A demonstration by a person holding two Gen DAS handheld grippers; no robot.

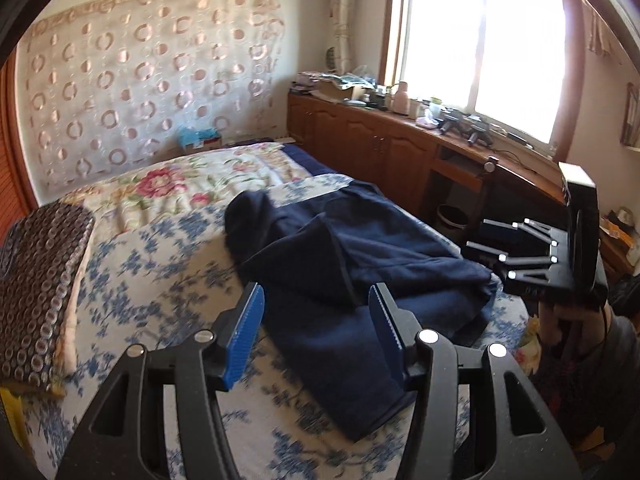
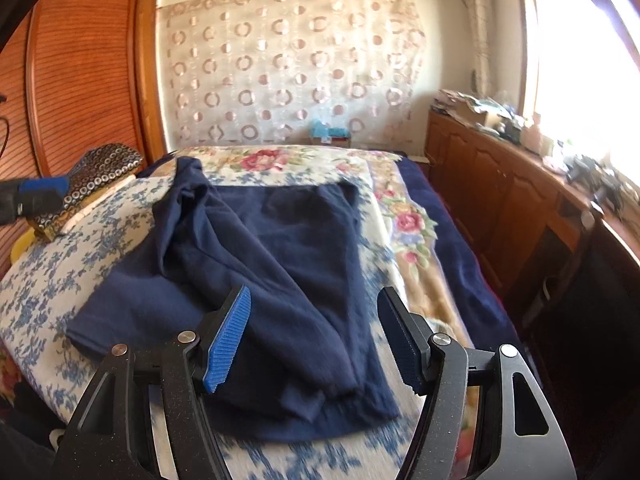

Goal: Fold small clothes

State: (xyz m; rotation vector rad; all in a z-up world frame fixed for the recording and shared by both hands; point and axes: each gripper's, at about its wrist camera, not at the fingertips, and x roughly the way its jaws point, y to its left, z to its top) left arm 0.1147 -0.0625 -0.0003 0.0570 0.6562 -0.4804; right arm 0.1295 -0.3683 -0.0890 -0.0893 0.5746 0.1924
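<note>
A dark navy garment (image 1: 360, 248) (image 2: 280, 240) lies crumpled and partly folded on the bed's blue-flowered sheet (image 1: 160, 280) (image 2: 60, 260), with one sleeve or edge laid over its middle. My left gripper (image 1: 316, 292) hovers over the garment's near left corner, its blue pads apart and not pressing the cloth. My right gripper (image 2: 315, 294) is open above the garment's near edge with nothing gripped. In the left wrist view it shows at the garment's right side (image 1: 480, 240). Part of the left gripper (image 2: 36, 196) shows at the right wrist view's left edge.
A brown ring-patterned pillow (image 1: 36, 280) (image 2: 100, 172) lies at the bed's left. A rose-print quilt (image 1: 180, 184) covers the far end. Wooden cabinets (image 1: 380, 140) with a cluttered top run under the window on the right. A wooden wardrobe (image 2: 80, 60) stands on the left.
</note>
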